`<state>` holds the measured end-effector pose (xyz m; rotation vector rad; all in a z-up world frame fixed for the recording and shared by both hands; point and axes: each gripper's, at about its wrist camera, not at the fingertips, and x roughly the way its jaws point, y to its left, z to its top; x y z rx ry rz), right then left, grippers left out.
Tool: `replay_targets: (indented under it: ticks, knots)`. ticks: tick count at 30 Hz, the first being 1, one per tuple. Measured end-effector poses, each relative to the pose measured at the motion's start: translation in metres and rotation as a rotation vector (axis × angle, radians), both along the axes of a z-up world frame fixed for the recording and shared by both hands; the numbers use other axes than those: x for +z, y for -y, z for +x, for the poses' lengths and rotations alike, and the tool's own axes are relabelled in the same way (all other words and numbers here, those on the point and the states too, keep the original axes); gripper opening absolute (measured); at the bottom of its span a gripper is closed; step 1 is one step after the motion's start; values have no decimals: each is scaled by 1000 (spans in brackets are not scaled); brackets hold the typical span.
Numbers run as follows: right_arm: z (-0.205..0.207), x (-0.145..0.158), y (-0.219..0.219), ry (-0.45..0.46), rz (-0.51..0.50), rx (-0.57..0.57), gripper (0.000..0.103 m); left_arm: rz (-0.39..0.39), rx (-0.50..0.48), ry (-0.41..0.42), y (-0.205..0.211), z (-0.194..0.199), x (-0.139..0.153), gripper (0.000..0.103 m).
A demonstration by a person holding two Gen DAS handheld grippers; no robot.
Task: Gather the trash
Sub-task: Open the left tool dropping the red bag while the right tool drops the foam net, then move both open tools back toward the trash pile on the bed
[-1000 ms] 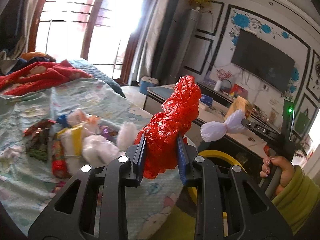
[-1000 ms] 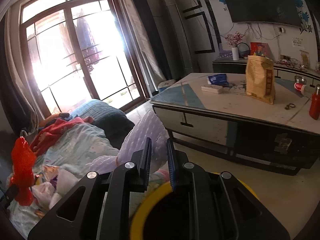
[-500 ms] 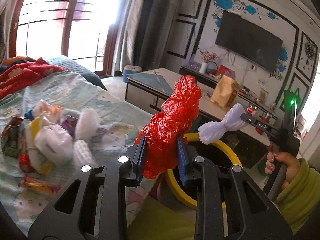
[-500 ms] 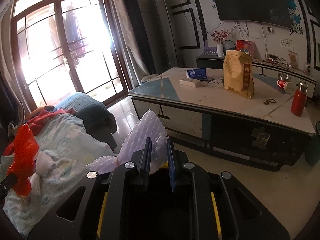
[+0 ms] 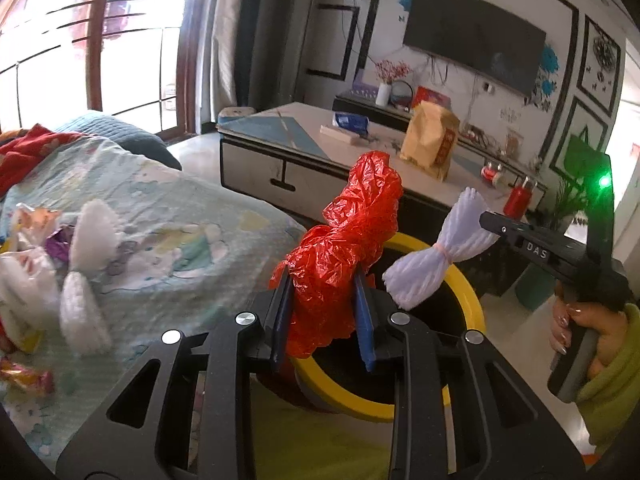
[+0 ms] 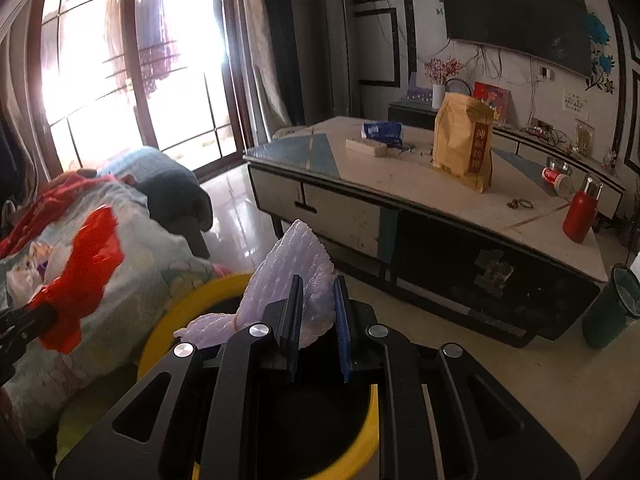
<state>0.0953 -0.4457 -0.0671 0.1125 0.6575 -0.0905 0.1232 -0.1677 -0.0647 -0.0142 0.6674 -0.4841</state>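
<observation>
trash in both hands is hanging over the yellow-rimmed bin [image 5: 466, 300] as a person in a green sleeve [image 5: 612, 364] is working beside a bed [image 5: 168, 216]. the left gripper [image 5: 323, 312] is pinching a crumpled red plastic bag [image 5: 352, 240] between its blue jaws, the bag's long axis running up and away from the jaws, its lower end sitting just over the bin's near rim. the right gripper [image 6: 317, 316] is squeezing a white foam fruit net [image 6: 292, 264], jaws nearly pressed together on it; in the left wrist view the net is sticking out sideways above the dark opening. in the right wrist view the bin's mouth [image 6: 304, 412] is lying directly under the jaws, so the right hand appears the better centred of the two, the left looking nearer the edge. more wrappers and another foam net [image 5: 86, 280] are lying on the bed, well apart from the bin, so the collecting is judged far from done.
</observation>
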Motion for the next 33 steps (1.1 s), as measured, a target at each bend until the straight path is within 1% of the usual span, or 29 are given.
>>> replay_targets:
  ticks: [6,8,9,10,11,12,13,14,15,16,18,19,20,25,28,33]
  knots:
    - [-3,-12,3,-43,29,24,18,38,-33,-22,24,6,-11,23]
    - [-3,-15,7,-51,42,23,22,45,-48,-32,33,8,-14,25]
    - [-4,-16,8,-54,47,23,26,48,-52,-31,35,8,-15,31]
    - [-5,-17,10,-54,53,19,31,49,-62,-33,39,8,-16,36]
    - [-6,-17,12,-51,61,11,35,47,-69,-34,41,9,-17,47]
    - [-7,-17,14,-47,70,8,41,41,-76,-34,42,9,-18,54]
    - [-6,-17,15,-43,73,2,44,38,-83,-33,43,9,-18,57]
    - [-7,-17,16,-39,76,-4,46,37,-85,-31,44,8,-19,68]
    - [-7,-17,18,-35,83,-8,51,32,-83,-27,42,8,-19,81]
    - [-7,-15,19,-27,91,-13,53,27,-80,-26,42,7,-18,85]
    - [-7,-13,20,-16,103,-15,57,6,-73,-24,36,5,-15,86]
    - [-8,-11,19,-9,106,-15,60,-1,-67,-16,33,4,-13,88]
    - [-9,-9,18,2,108,-16,62,-5,-55,-3,30,2,-10,92]
    - [-12,4,2,46,113,15,69,-31,20,33,10,-3,2,92]
    - [-14,12,-9,75,112,37,71,-41,64,51,-4,-5,9,92]
    - [-15,23,-31,95,109,79,73,-59,136,74,-27,-10,19,92]
